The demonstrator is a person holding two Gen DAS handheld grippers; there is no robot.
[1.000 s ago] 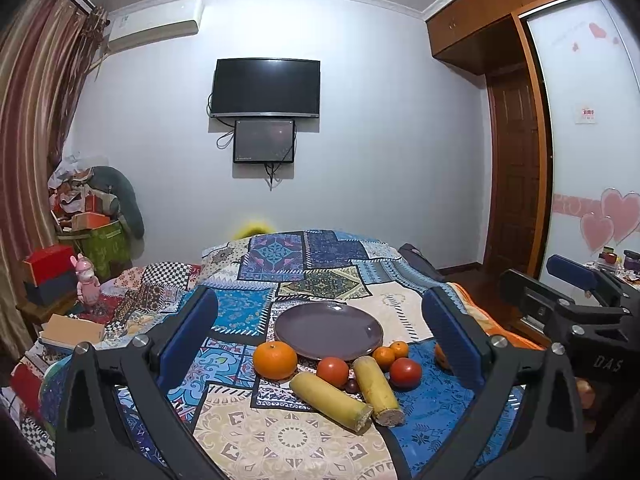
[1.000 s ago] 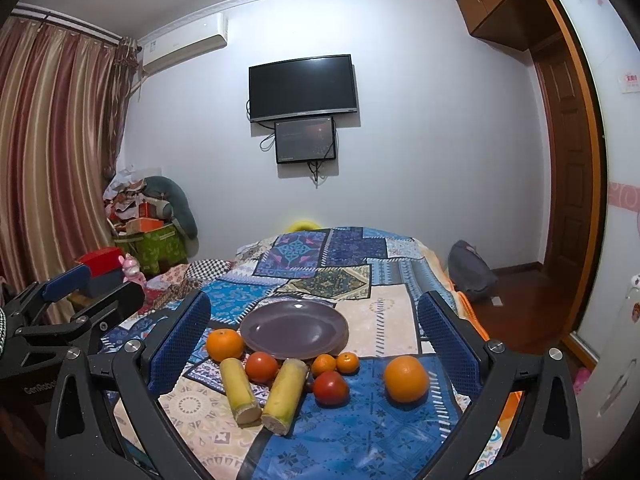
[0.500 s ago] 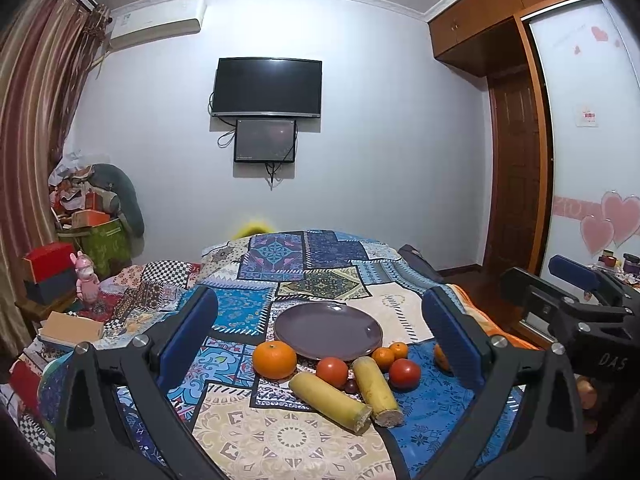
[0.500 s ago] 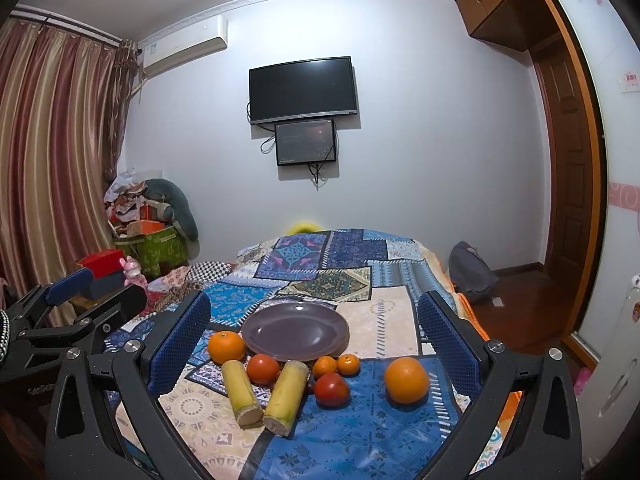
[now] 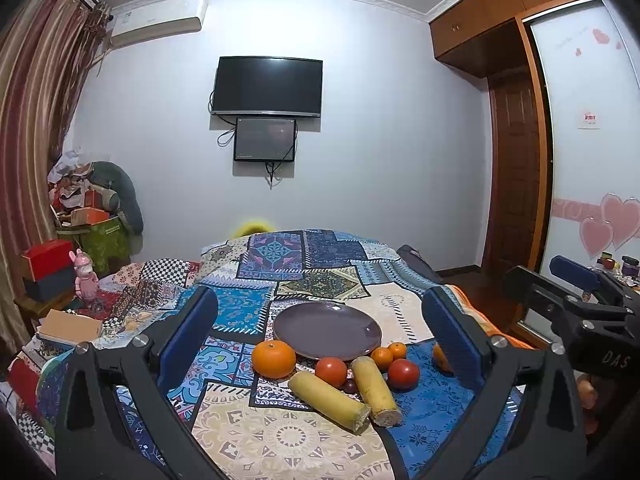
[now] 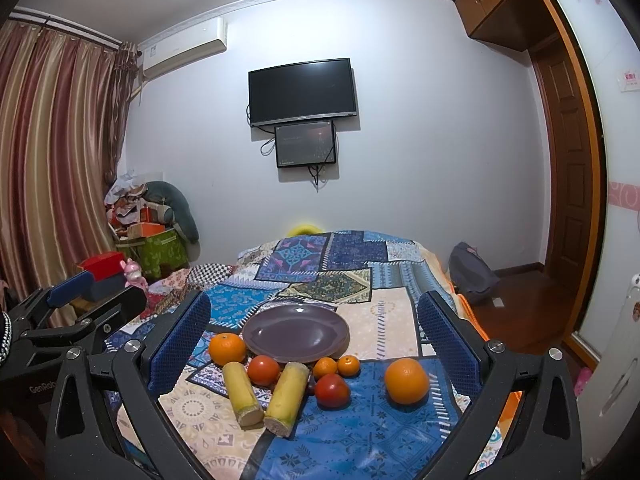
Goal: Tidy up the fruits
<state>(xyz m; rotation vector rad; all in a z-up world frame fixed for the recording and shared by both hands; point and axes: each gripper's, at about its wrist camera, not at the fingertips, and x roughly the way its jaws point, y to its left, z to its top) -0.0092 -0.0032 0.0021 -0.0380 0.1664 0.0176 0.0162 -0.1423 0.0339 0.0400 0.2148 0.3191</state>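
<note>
Both the left gripper (image 5: 320,332) and the right gripper (image 6: 314,330) hover over the bed (image 6: 384,320), jaws wide apart and holding nothing. The fruits lie on the quilt just in front of the purple plate (image 6: 296,332); a large orange (image 6: 406,380) sits apart to the right.

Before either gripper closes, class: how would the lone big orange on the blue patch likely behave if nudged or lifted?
The big orange is round, so it would probably roll. It lies apart from other fruit, with nothing to stop it. Its rind looks firm, likely tolerating a squeeze.
</note>
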